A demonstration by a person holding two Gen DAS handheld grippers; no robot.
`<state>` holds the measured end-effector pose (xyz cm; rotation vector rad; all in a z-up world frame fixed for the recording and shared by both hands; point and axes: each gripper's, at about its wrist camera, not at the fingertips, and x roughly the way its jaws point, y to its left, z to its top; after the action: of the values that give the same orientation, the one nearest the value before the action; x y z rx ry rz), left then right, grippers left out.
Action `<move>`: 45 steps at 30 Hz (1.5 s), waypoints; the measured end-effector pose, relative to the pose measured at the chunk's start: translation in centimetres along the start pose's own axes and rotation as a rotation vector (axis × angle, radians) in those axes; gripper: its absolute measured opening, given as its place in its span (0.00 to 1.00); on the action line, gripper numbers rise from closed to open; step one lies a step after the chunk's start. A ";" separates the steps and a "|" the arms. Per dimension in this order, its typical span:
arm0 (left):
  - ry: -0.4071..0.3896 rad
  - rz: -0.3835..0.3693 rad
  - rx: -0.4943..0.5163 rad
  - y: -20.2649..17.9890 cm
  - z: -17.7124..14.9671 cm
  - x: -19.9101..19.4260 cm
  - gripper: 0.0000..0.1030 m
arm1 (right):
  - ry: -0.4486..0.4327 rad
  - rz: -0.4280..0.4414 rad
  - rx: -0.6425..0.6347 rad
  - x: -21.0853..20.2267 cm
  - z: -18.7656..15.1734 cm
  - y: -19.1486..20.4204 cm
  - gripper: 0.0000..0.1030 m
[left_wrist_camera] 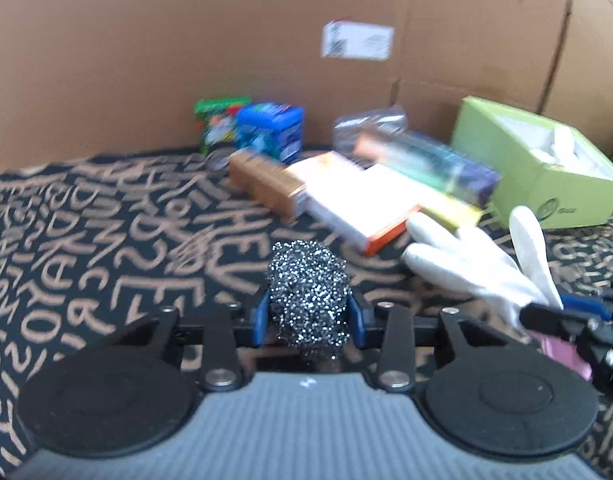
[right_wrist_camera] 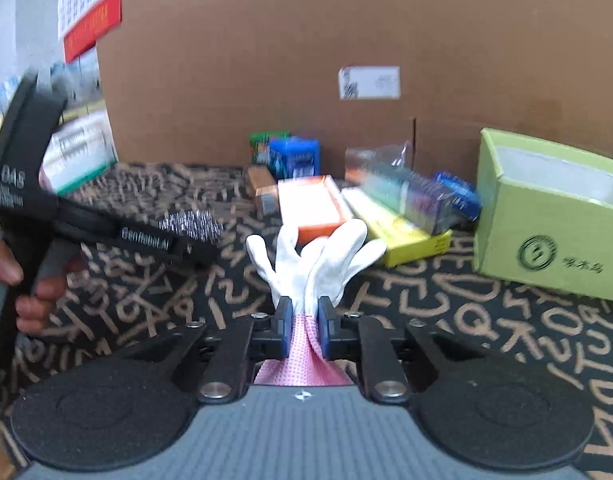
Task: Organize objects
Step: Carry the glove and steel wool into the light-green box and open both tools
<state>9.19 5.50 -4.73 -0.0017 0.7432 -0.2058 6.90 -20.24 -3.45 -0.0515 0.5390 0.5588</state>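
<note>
Left wrist view shows the left gripper [left_wrist_camera: 309, 322] clenched on a steel wool scrubber [left_wrist_camera: 308, 290], its blue pads pressing the ball from both sides above the black cloth with tan lettering [left_wrist_camera: 106, 232]. Right wrist view shows the right gripper [right_wrist_camera: 303, 330] clamped on the pink cuff of a white glove [right_wrist_camera: 318, 262], the glove's fingers fanning forward past the jaws. From that same view a person's hand [right_wrist_camera: 34, 284] grips the handle of the left tool at the left edge, with the scrubber at its tip. Farther back on the cloth lie a brown box [left_wrist_camera: 266, 186], an orange-edged white box [left_wrist_camera: 358, 200] and a yellow box [right_wrist_camera: 402, 232], side by side, with a blurred clear packet [right_wrist_camera: 410, 194] resting across the yellow one. A blue box [left_wrist_camera: 276, 130] and a green packet [left_wrist_camera: 218, 120] stand against the cardboard wall [left_wrist_camera: 186, 40]. An open green carton [right_wrist_camera: 546, 220] sits at the right, well apart from both held things.
</note>
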 end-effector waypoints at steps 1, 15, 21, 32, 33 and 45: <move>-0.015 -0.018 0.009 -0.6 0.4 -0.4 0.36 | -0.019 -0.002 0.011 -0.6 0.3 -0.4 0.15; -0.151 -0.245 0.144 -13.6 8.4 0.6 0.37 | -0.149 -0.263 0.027 -8.0 4.8 -12.3 0.15; -0.171 -0.278 0.149 -19.1 12.2 3.3 0.37 | -0.127 -0.287 -0.007 -7.1 7.0 -18.1 0.15; -0.109 -0.256 0.157 -23.7 14.5 10.6 0.37 | 0.049 -0.281 -0.060 -0.7 8.6 -25.2 0.16; -0.100 -0.250 0.162 -24.1 14.4 11.4 0.37 | 0.084 -0.282 -0.054 0.0 8.4 -25.9 0.16; -0.136 -0.220 0.233 -25.5 12.7 14.1 0.83 | 0.218 -0.413 -0.064 2.5 7.2 -27.5 0.63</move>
<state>23.10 -23.07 -2.94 0.1233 0.5797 -0.4965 26.35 -41.02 -1.13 -0.2809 0.7010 0.1669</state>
